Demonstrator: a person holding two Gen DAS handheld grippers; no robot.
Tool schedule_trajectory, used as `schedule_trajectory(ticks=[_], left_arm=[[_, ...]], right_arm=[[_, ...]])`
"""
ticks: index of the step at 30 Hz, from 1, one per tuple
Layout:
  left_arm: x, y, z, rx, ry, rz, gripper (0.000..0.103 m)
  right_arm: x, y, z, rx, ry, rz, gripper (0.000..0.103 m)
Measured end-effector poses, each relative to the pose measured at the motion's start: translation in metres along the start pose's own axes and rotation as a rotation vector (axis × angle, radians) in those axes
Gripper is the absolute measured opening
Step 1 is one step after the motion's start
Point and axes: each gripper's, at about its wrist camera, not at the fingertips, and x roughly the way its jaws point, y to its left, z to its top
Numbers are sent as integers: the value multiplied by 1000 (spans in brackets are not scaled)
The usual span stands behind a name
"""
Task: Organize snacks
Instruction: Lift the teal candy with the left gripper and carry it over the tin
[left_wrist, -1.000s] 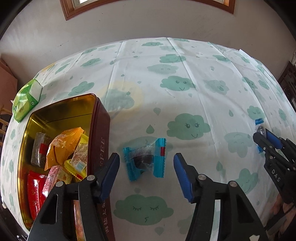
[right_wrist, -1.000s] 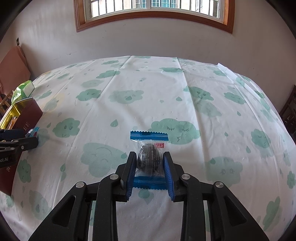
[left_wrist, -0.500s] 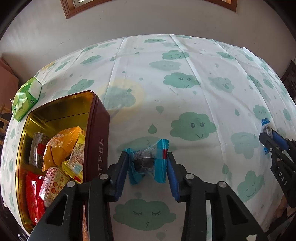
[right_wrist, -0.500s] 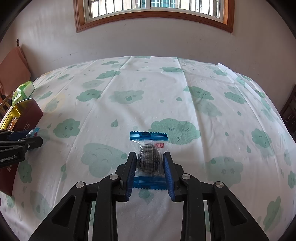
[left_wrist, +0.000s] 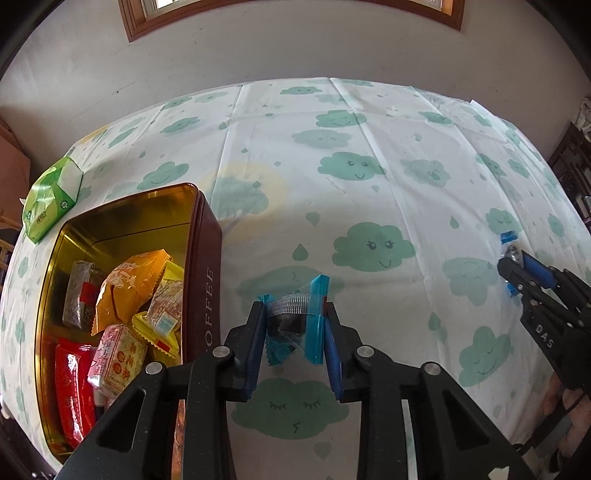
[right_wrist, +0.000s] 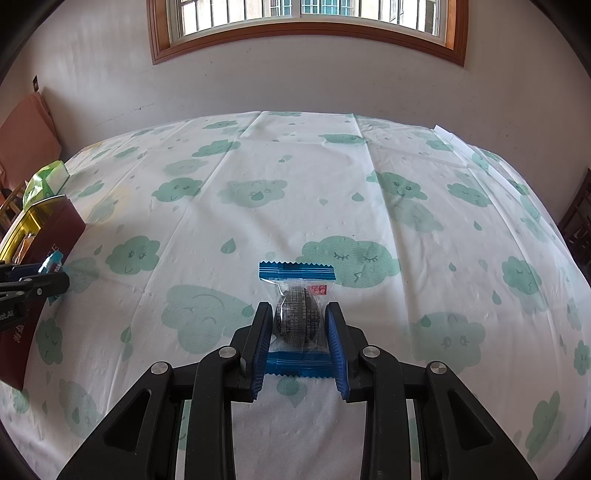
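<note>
My left gripper (left_wrist: 294, 317) is shut on a blue-ended clear snack packet (left_wrist: 295, 321) with a dark sweet inside, its wrapper crumpled between the pads, just right of the tin. The maroon and gold tin (left_wrist: 207, 266) stands open at the left and holds several wrapped snacks (left_wrist: 125, 291). My right gripper (right_wrist: 298, 325) is shut on a second blue-ended packet (right_wrist: 297, 314) that lies on the cloud-print tablecloth (right_wrist: 295, 184). In the left wrist view the right gripper (left_wrist: 511, 264) shows at the far right with its packet. In the right wrist view the left gripper (right_wrist: 55, 275) shows at the left edge beside the tin (right_wrist: 48, 229).
A green tissue pack (left_wrist: 51, 199) lies on the cloth beyond the tin, near the table's left edge. A wall with a wood-framed window (right_wrist: 306, 33) stands behind the table. Dark furniture (left_wrist: 569, 166) sits off the right side.
My left gripper's jaws closed from wide apart onto the blue packet, squeezing its wrapper. The right gripper stayed put, still shut on its packet.
</note>
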Motion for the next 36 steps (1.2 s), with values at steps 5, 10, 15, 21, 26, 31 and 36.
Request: schedule_trajectory(ticks=[5, 10, 15, 21, 26, 31, 36], left_arm=[[-12, 0, -1, 3, -7, -12, 26], [-22, -2, -2, 1, -13, -22, 26], [-32, 0, -4, -1, -18, -19, 26], [-47, 6, -6, -19, -28, -27, 26], [-66, 14, -7, -28, -53, -32, 26], [-82, 31, -9, -38, -68, -23, 26], [-98, 59, -10, -48, -82, 27, 26]], right_arm=[[0, 1, 0, -1, 0, -1, 31], [0, 1, 0, -1, 0, -1, 32], [0, 1, 0, -2, 0, -2, 31], [1, 1, 0, -2, 0, -2, 31], [0, 1, 0, -2, 0, -2, 31], [0, 1, 0, -2, 0, -3, 31], [0, 1, 0, -2, 0, -3, 31]])
